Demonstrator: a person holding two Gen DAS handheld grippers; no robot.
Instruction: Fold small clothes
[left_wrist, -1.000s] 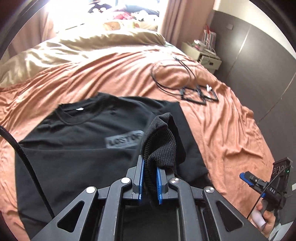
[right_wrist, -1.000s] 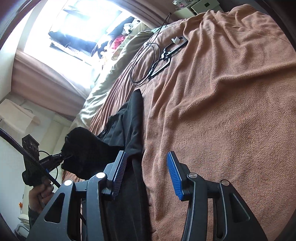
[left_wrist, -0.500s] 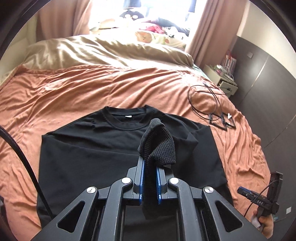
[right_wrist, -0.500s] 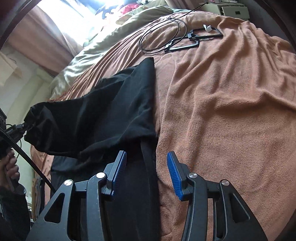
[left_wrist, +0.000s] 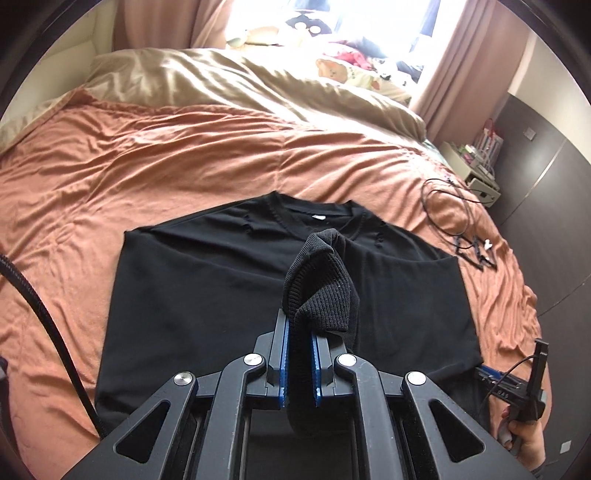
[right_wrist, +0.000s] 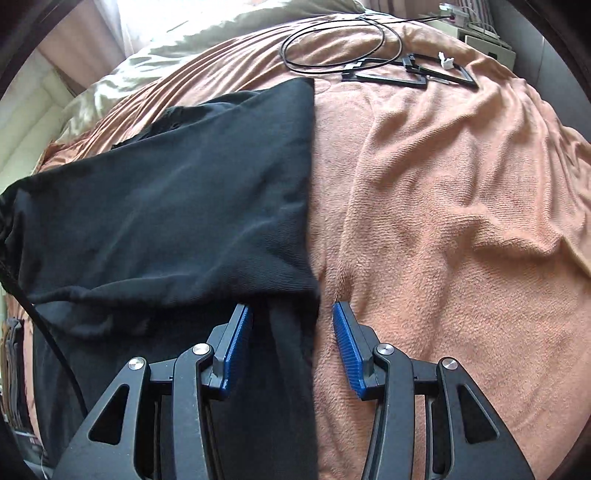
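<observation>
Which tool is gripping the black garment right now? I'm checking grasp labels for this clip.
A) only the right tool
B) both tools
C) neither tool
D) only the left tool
D: the left tool is shut on a ribbed bunch of the black garment, while the right tool stands open over the garment's edge, holding nothing.

shirt (right_wrist: 177, 206) hem cut off at frame edge, nightstand (left_wrist: 476, 173) clutter too small to tell

A shirt (left_wrist: 229, 291) lies flat on the blanket (left_wrist: 147, 158), collar toward the duvet (left_wrist: 229, 81) behind it. Right of the shirt, cables (right_wrist: 343, 48) and frames (right_wrist: 417, 74) lie on the blanket. A nightstand (left_wrist: 476, 173) stands beyond the bed's right edge.
</observation>
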